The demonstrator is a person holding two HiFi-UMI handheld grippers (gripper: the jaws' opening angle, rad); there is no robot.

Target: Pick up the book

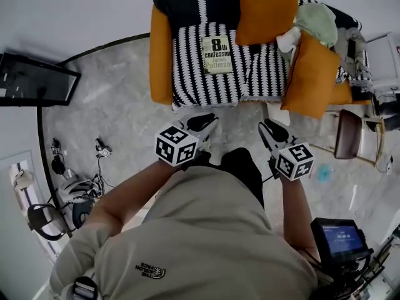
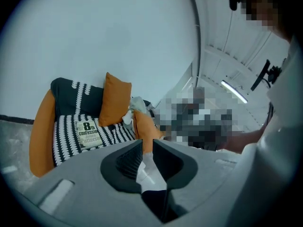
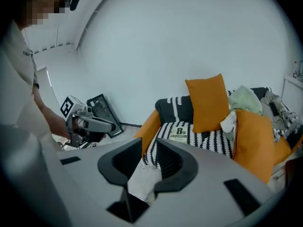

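Book (image 1: 217,55) lies flat, cover up, on the sofa (image 1: 161,55) seat, on the black-and-white striped cover (image 1: 194,80). It sits toward the back of the seat, just left of the upright orange cushion (image 1: 267,8); can't tell if they touch. Nothing is on top of it and nothing grips it. "8th confession" is legible on the cover in all three views.

A second orange cushion (image 1: 310,74) leans at the seat's right end, with a pile of clothes (image 1: 319,20) behind it.

Left gripper (image 1: 203,125): jaws narrow, a thin gap between the pads, empty. It is over the floor (image 1: 119,105) just short of the sofa's front edge, well apart from the book.

Right gripper (image 1: 273,130): jaws moderately apart, wider than the left, empty. Also over the floor at the front edge, level with the left gripper, pointing at the sofa.

Both point forward and somewhat down. In the left gripper view the book is left of the jaws' line; in the right gripper view it is just above and right of the jaws.

Black panel (image 1: 34,80) leans on the wall at left; brown chair (image 1: 347,133) stands right of the sofa.
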